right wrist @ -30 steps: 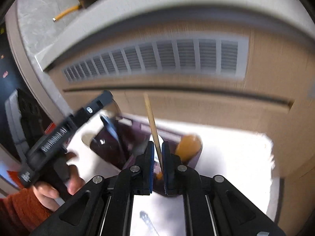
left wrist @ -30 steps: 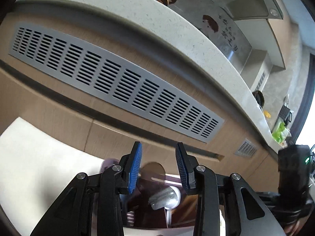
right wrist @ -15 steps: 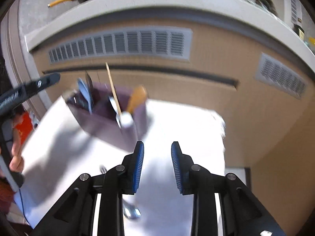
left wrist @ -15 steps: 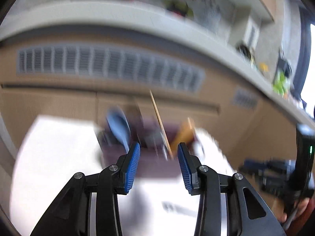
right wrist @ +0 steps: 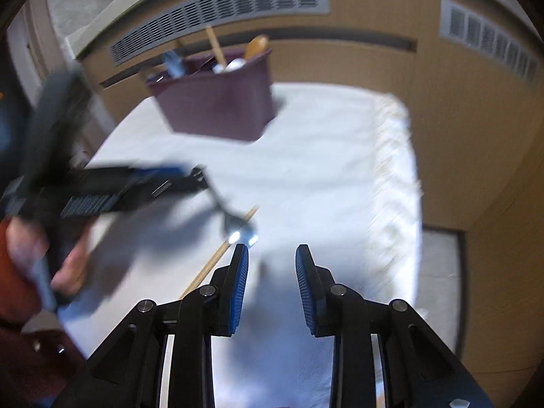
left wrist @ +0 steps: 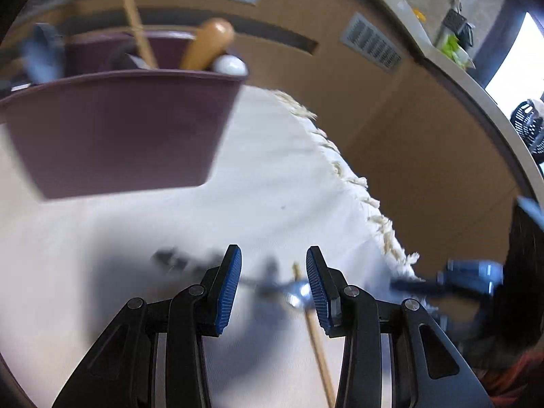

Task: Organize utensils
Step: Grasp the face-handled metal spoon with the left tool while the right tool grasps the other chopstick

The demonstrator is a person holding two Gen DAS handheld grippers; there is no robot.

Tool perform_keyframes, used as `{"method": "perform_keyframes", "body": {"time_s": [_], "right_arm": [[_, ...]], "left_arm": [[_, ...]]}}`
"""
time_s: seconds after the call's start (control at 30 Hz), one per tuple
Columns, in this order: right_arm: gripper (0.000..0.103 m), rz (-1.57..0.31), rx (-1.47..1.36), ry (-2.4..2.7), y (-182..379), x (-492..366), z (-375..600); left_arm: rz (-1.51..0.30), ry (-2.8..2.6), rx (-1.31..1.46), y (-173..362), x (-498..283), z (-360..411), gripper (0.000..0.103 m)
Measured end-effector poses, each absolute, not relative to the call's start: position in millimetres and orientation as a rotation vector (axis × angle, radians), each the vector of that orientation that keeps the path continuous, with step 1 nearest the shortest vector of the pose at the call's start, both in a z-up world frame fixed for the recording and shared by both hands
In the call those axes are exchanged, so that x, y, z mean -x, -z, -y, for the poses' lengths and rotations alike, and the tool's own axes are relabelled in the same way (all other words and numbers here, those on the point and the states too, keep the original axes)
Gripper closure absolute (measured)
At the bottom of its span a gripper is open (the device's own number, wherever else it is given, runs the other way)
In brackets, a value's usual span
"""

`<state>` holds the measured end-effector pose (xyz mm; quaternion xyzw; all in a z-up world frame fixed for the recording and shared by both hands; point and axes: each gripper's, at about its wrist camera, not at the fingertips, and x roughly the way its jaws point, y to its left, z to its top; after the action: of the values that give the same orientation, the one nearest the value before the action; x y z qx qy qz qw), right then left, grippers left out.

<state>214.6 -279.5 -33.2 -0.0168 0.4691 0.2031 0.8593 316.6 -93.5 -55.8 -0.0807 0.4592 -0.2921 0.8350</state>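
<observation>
Left wrist view: the purple holder [left wrist: 115, 129] on the white cloth [left wrist: 272, 170] already carries several utensils, while a metal spoon [right wrist: 242, 232] and a wooden chopstick [right wrist: 217, 255] lie loose nearby — the sorting looks partly done. Left gripper [left wrist: 273, 289] and right gripper [right wrist: 272, 285] both gape, gripping nothing.

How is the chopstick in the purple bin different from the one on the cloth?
The chopstick in the purple bin stands nearly upright, its top poking above the rim; the chopstick on the cloth lies flat. The first shares the purple bin with other utensils; the second lies beside a metal spoon. Both look like thin pale wooden sticks.
</observation>
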Motion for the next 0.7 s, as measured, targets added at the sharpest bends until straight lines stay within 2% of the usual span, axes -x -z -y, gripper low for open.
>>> {"method": "perform_keyframes", "body": {"time_s": [0.2,0.37,0.7], "right_arm": [[0.075,-1.027,0.001,-0.424,43.8,-192.9,272.7],[0.075,-1.070,-0.010,-0.449,53.7,-194.2,256.4],[0.075,-1.043,0.077,-0.477,56.0,-200.9,198.8]], "left_arm": [[-1.055,0.678,0.168,74.2,-336.7,89.5,0.064],[-1.069,0.654,0.192,74.9,-291.7,52.0,0.064],[-1.053,0.460,0.167,73.5,-213.7,-11.8,0.064]]}}
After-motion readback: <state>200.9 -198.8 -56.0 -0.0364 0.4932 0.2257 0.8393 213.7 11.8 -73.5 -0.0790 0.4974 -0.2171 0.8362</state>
